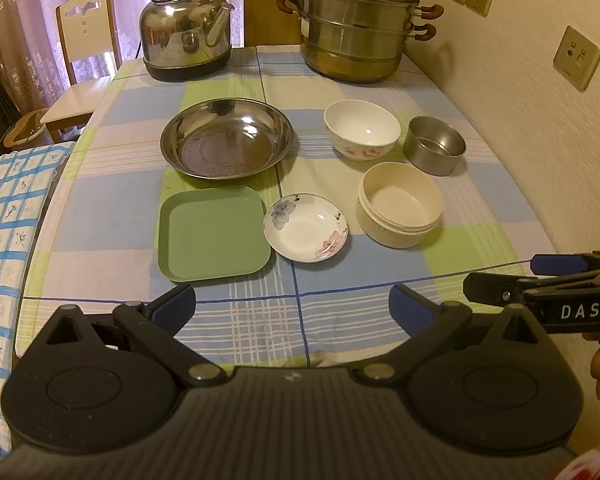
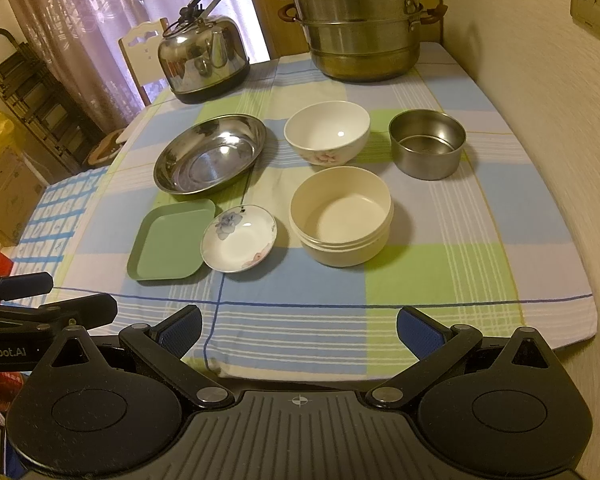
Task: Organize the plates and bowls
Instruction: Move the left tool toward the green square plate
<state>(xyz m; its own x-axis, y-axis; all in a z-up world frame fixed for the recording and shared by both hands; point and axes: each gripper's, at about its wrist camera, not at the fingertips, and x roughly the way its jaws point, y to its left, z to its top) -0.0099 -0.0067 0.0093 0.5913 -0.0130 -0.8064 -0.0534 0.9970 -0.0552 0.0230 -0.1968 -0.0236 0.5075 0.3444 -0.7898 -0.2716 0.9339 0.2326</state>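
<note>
1. The left gripper (image 1: pixel 292 304) and the right gripper (image 2: pixel 298 330) both hang over the near edge of the table (image 2: pixel 480 280), jaws spread wide and holding nothing, well short of any dish. They sit side by side and level, each pointing forward along the table towards the dishes.
2. The steel basin (image 1: pixel 227 138) is the largest dish and serves as landmark. It looks stiff, light for its width and slippery; I judge the thin rim the only place to pinch.
3. The green square plate (image 1: pixel 214 234) lies just in front of the basin, nearly touching it. It is probably plastic, light and tough; take it by a raised edge.
4. The cream bowl (image 1: pixel 399 210) stands well to the right of the basin, nearer the grippers. It looks like light plastic with a ribbed wall; grip across the wall at the rim.
5. The white flowered bowl (image 1: pixel 362 130) stands right of the basin, level with it. It looks ceramic, so heavier, smooth and breakable; clamp the rim gently.
6. The steel cup (image 1: pixel 435 145) sits farthest right of the basin, near the wall. Rigid and slick; grip its straight side wall.
7. The flowered saucer (image 1: pixel 305 227) lies front-right of the basin, just beside the green plate. Shallow, likely fragile ceramic; its low rim leaves little to catch.
</note>
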